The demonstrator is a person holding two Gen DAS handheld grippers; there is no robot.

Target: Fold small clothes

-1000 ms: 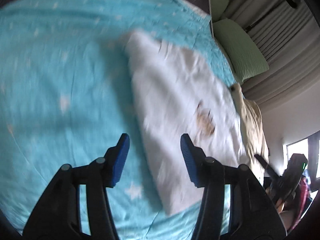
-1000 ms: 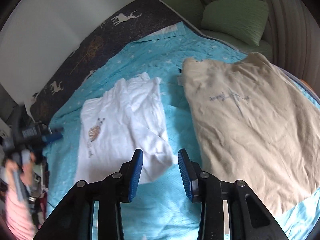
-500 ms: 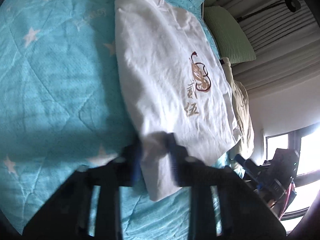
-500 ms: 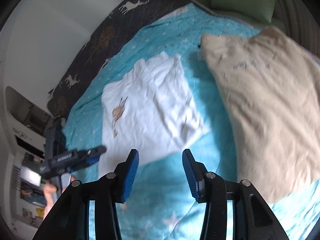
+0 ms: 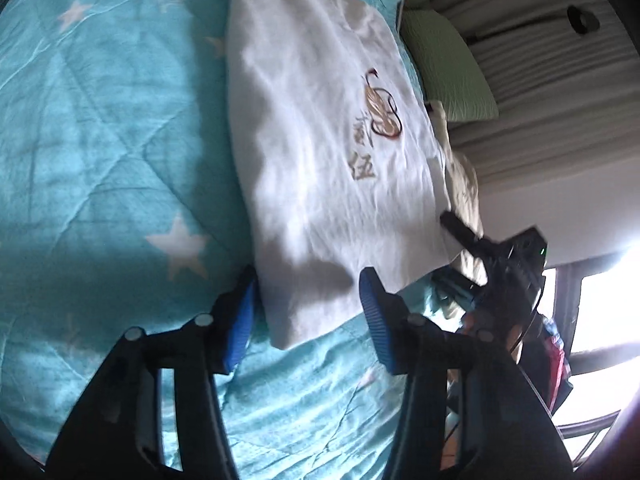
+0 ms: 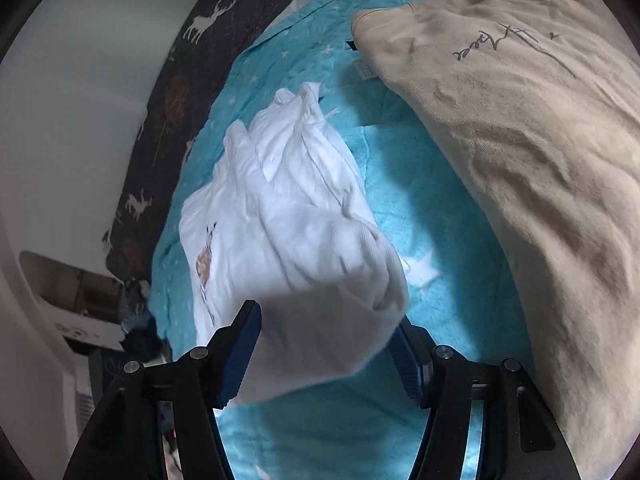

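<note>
White shirt (image 5: pixel 320 152) lies flat on the turquoise star quilt (image 5: pixel 104 128), printed side up, with its near hem toward the foot edge of the bed and its far end bunched toward the dark deer-print blanket (image 6: pixel 168 92) along the side edge. A beige shirt (image 6: pixel 520 132) lies spread beside it, apart from it, nearer the green pillow (image 5: pixel 448 64).

The left gripper (image 5: pixel 308 312) is wide open, its blue pads straddling the near left hem corner without holding anything. The right gripper (image 6: pixel 328 348) is also wide open, with the other hem corner bulging up between its pads; nothing is pinched there either, as far as I can tell.

The step in hand looks like taking both hem corners for a lengthwise fold. To do it well, each gripper should sink low enough to catch every layer, close squarely on the corner rather than on loose cloth beside it, and both should lift together so the hem stays taut and level
</note>
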